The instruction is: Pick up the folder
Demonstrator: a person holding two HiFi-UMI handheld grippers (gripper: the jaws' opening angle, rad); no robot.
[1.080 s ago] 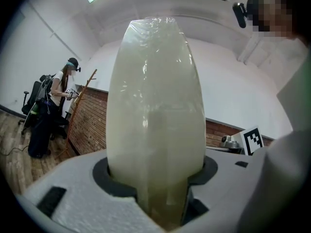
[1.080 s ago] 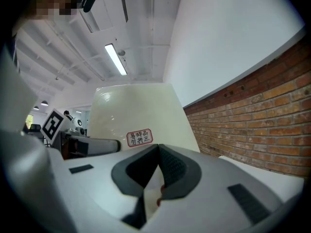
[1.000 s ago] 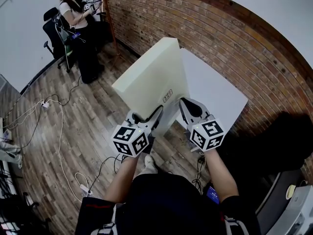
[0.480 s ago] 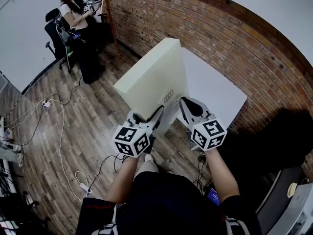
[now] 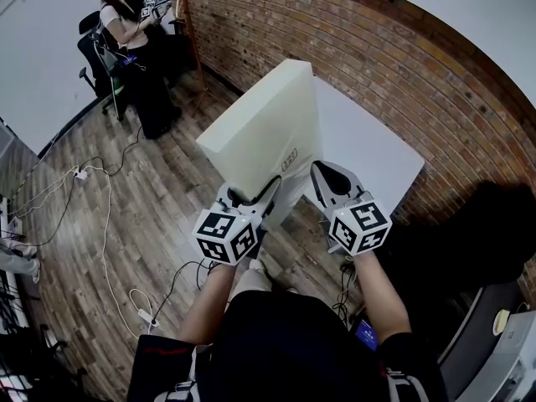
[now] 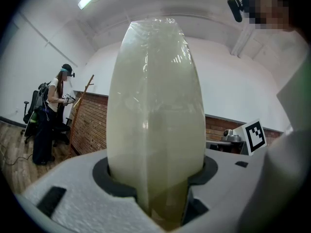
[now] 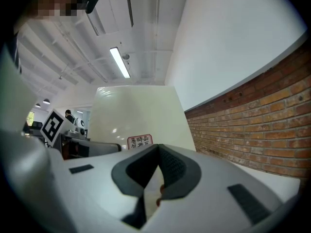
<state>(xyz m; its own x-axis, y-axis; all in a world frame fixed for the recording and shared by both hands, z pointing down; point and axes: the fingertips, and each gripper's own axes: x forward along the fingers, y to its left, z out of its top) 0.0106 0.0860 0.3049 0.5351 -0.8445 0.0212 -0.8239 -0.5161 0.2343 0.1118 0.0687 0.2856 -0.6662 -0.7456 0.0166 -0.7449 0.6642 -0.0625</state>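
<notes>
The folder, a thick cream slab with a glossy skin, stands up on edge and leans away from the person. Its near end sits at the two claws and its far end rises toward the brick wall. A small label with red print sits low on its broad face, near the right-hand corner.

The left claw is clamped on the folder's near edge. In the left gripper view the cream body fills the gap between the jaws, with both dark pads pressed against its sides.

The right claw has its jaws drawn together, and its tip lies just beside the folder's lower corner, close to the label. In the right gripper view the pads meet, with only a pale sliver at the seam. I cannot tell whether anything thin is pinched there.

Behind the folder a white surface stands against the brick wall, its left part hidden by the slab. Below and to the left is a wooden floor with loose cables trailing over it. In the far corner a person sits on a dark chair.
</notes>
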